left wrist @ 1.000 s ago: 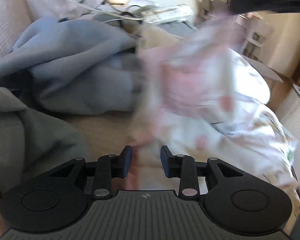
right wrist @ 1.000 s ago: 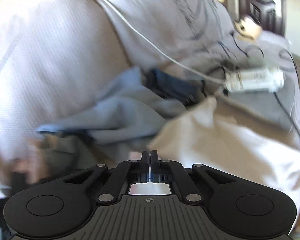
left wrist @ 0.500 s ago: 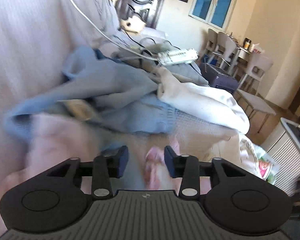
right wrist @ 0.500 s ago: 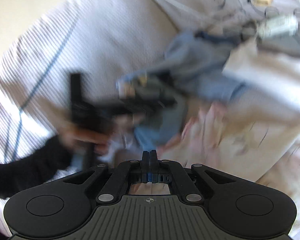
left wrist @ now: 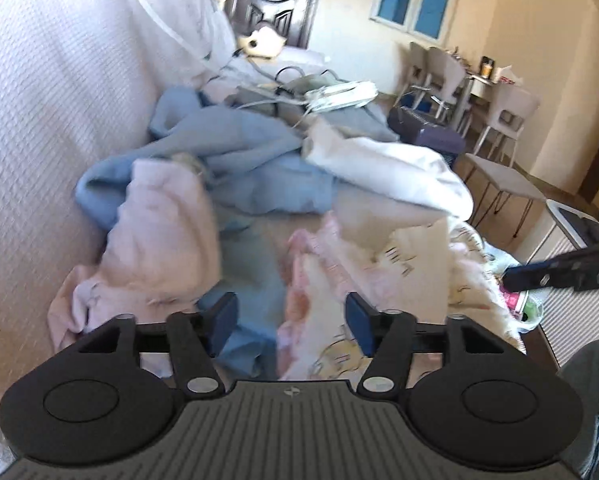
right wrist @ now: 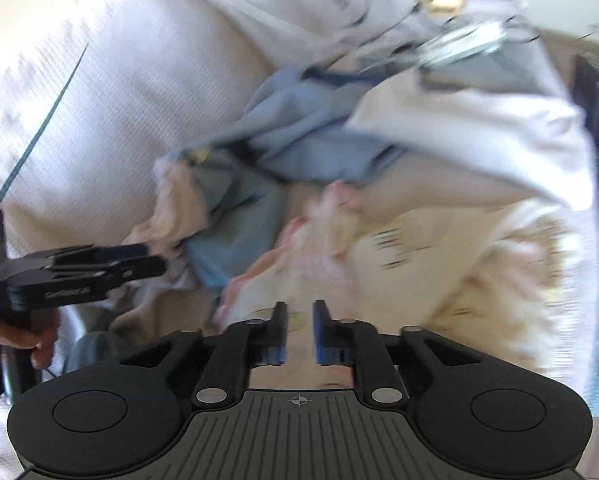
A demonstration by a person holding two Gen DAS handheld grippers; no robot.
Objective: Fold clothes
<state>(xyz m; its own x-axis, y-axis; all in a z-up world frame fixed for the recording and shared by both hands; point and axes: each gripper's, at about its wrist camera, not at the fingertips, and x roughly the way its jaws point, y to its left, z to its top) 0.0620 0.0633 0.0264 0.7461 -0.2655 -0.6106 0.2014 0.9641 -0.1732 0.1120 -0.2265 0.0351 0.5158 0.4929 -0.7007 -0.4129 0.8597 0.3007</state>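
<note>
The sweater (left wrist: 235, 160) was blue, the garment (left wrist: 167, 224) pale pink (its neighbour (left wrist: 383, 264) cream, cartoon-printed).

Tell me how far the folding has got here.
Nothing looks folded yet: the blue garment, pink garment and printed cloth lie crumpled on the sofa. Both tongs, left and right, have just been opening and hold nothing. All folding remains.

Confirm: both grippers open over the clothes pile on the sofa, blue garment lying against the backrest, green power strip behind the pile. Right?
One error: the power strip behind the pile is white, not green, as the left wrist view shows. The rest holds: left gripper and right gripper stand open and empty, jaws just opened, and the blue garment lies against the backrest.
</note>
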